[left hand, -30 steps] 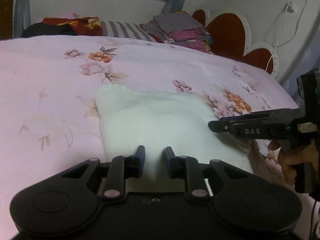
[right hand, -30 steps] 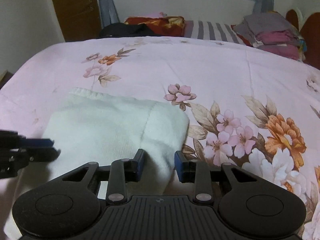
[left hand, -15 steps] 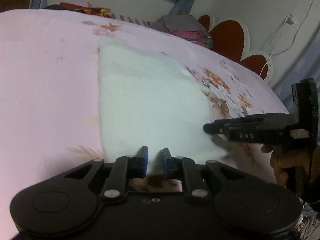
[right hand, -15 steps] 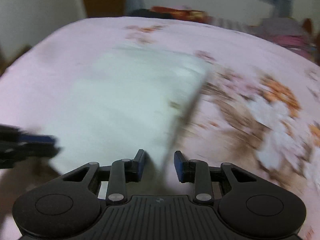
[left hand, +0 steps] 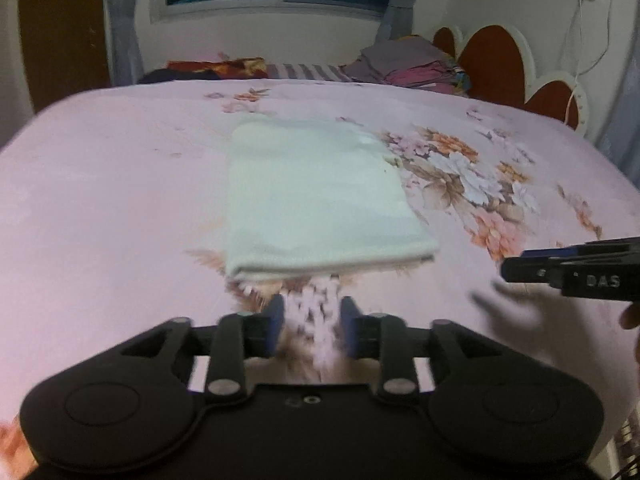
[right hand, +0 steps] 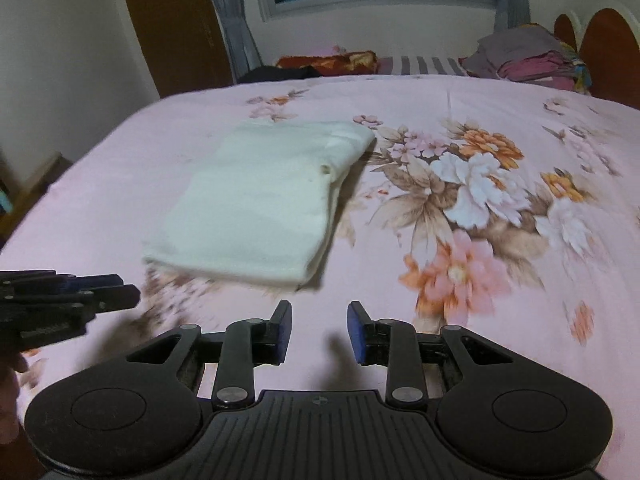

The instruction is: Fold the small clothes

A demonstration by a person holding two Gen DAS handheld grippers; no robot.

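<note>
A white folded garment (left hand: 316, 200) lies flat on the pink floral bedspread (left hand: 100, 200); it also shows in the right wrist view (right hand: 260, 204). My left gripper (left hand: 312, 320) is open and empty, just short of the garment's near edge. My right gripper (right hand: 318, 326) is open and empty, in front of the garment's near right corner. The right gripper shows at the right edge of the left wrist view (left hand: 576, 272). The left gripper shows at the left edge of the right wrist view (right hand: 68, 300).
A stack of folded clothes (left hand: 412, 64) and dark and red items (left hand: 216, 68) sit at the far end of the bed. A heart-shaped headboard (left hand: 496, 68) stands at the right. A brown door (right hand: 172, 24) is at the far left.
Both grippers opened, let go of the garment's near edge and pulled back from it. The garment now lies folded flat on the bed.
</note>
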